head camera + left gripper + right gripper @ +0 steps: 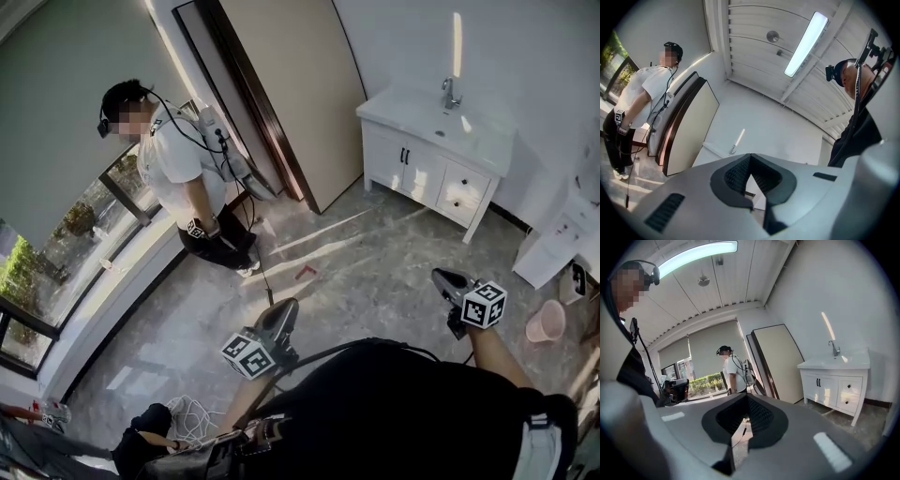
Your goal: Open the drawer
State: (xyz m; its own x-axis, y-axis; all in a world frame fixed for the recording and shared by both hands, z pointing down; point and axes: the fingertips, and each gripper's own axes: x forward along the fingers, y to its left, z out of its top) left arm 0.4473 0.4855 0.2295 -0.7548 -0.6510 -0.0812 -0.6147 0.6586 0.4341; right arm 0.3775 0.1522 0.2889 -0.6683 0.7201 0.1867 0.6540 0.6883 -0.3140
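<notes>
Two closed grippers (285, 309) (442, 277), one vanity (386, 150), two drawers (469, 178) (457, 203).

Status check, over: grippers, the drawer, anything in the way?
Left gripper shut, empty. Right gripper shut, empty. Vanity drawers both closed, across the room, out of reach. Person stands off to the left, not on the direct line.

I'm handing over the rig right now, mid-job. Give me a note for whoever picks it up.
Left gripper: shut, empty, held in the air.
Right gripper: shut, empty, also in the air.
The white vanity stands across the floor against the wall. Its upper drawer and lower drawer are both closed.
Done: nothing yet.
Left: walk up, open a gripper, take a drawer knob, pull.
</notes>
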